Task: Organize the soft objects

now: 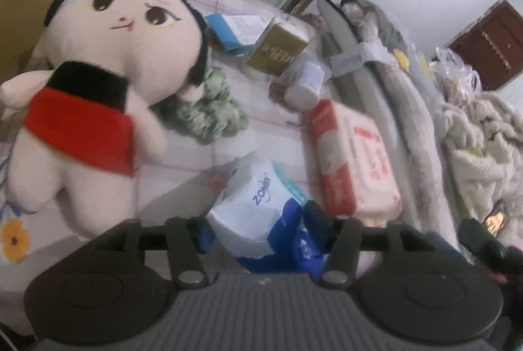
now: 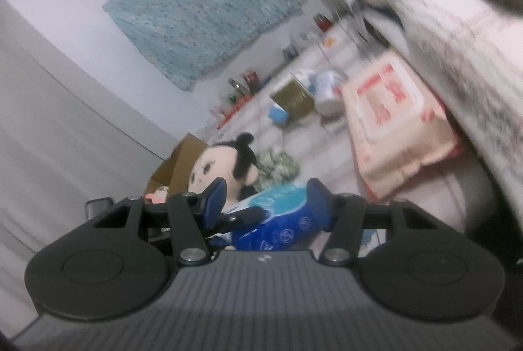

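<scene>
In my left wrist view, the tissue pack (image 1: 258,213) sits low in the middle of the frame on the bed sheet (image 1: 196,154), a soft white wrapper with blue print and a dark blue end, crumpled at the top. My left gripper (image 1: 261,233) has its fingers on either side of that pack; whether the pads press on it I cannot tell. The plush doll (image 1: 98,66) fills the left of the frame, lying on its back, cream-coloured with black hair and a red bib. A green crocheted cloth (image 1: 209,109) lies just beside its head, and a pink wipes pack (image 1: 353,161) lies at right of centre, with a gold box (image 1: 278,50) above it. In my right wrist view, the same tissue pack (image 2: 278,220) is at lower centre, blue side showing, bulging between the fingers of my right gripper (image 2: 266,203), which is clamped on it at a partial opening. The doll (image 2: 222,167) lies just behind it, the wipes pack (image 2: 398,128) at right.
</scene>
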Demonstrator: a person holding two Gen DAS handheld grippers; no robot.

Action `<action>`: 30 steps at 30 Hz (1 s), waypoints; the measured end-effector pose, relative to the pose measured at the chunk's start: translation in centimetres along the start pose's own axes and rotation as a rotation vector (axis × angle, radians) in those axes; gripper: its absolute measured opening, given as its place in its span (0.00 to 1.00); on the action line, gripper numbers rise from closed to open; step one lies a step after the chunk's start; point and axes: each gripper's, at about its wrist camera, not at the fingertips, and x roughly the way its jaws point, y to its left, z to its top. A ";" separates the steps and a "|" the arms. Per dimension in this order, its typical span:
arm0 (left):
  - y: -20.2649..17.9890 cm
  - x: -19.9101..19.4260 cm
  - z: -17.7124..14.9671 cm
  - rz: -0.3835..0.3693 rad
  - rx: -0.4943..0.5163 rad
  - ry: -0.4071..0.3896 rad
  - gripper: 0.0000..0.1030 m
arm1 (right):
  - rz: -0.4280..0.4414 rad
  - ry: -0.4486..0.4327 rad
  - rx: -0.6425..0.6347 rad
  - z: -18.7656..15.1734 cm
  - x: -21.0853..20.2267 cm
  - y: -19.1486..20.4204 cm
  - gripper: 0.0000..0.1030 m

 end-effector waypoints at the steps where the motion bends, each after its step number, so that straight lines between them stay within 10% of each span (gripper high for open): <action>1: 0.2 -0.2 -0.2 0.008 0.008 0.005 0.66 | -0.001 0.007 0.007 -0.1 0.3 -0.2 0.53; 11: 1.2 -2.9 -2.0 0.083 0.190 -0.005 0.93 | -0.012 0.093 0.062 -0.3 3.6 -1.0 0.54; 23: -4.7 0.7 -4.0 0.215 0.699 0.008 0.94 | -0.067 0.246 0.136 -0.5 10.4 -2.6 0.56; 30: -2.0 2.6 -3.7 0.156 0.589 0.122 0.92 | -0.066 0.330 0.113 -0.9 14.0 -2.3 0.58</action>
